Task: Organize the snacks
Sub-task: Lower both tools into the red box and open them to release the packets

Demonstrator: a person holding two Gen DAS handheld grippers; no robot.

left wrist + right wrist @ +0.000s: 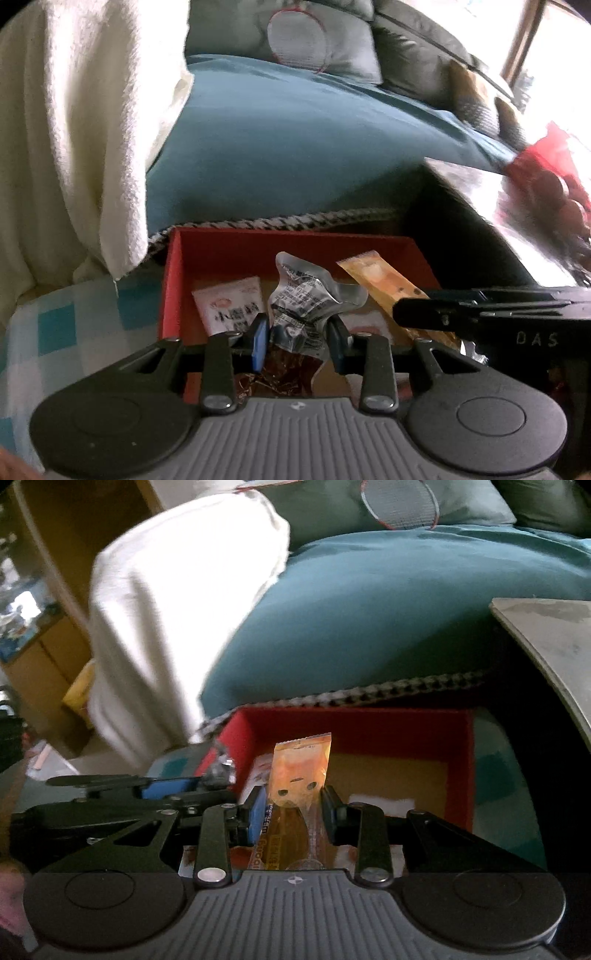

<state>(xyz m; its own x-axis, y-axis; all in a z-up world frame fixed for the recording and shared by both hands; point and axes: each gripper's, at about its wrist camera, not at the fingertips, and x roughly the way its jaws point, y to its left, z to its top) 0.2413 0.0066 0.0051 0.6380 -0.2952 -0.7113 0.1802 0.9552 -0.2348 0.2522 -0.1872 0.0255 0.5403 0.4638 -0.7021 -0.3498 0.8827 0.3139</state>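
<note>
Two snack packets gripped, one per gripper, both above red box (173, 280).

Left gripper (297, 338): nearly closed, blue pads pinching crumpled clear packet (306, 299) at mid-height; printed top sticking up past fingertips, darker lower end hanging toward camera. Right gripper (293, 805): narrowly parted, clamped on orange stick packet (301, 771); upper end upright beyond fingertips, remainder running back between fingers. In left wrist view, right gripper's dark body entering from right edge, crossing orange stick packet near box's right wall. White sachet (229, 306) lying flat on box floor, just left of left gripper's pad. Box set against teal bedding (288, 147), beside checked cloth (55, 325).
</note>
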